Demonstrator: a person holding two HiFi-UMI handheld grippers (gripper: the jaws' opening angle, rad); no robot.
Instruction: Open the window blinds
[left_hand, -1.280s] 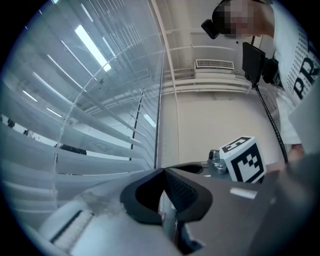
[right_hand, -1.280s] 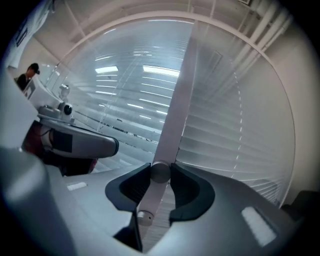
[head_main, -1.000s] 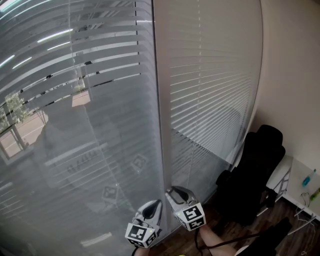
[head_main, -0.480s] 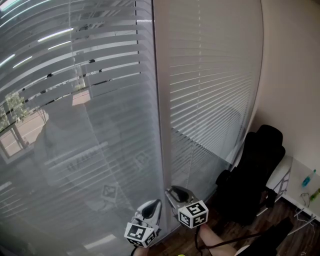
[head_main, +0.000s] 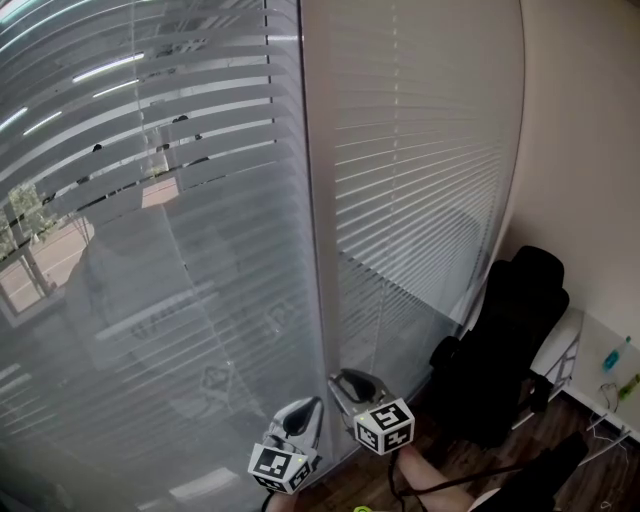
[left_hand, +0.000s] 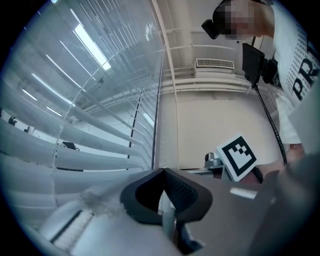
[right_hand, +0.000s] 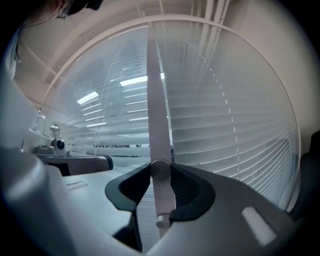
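The right gripper (right_hand: 161, 171) clamps the blind wand (right_hand: 156, 115); the left gripper (left_hand: 164, 175) is closed (apparently empty). Twisted, the smooth wand could slip, leaving the slats (head_main: 420, 170) shut.

White slatted window blinds (head_main: 420, 200) bar the whole way ahead. A black padded office chair (head_main: 505, 340) crowds the right side.

White and pale grey stripes were shown by the window blinds (head_main: 420, 180), dull beige by the wand (right_hand: 159, 150); the left gripper (head_main: 308, 408) and right gripper (head_main: 343, 383) were finished grey, with black pads and black-and-white square markers; the chair (head_main: 505, 340) was coloured black
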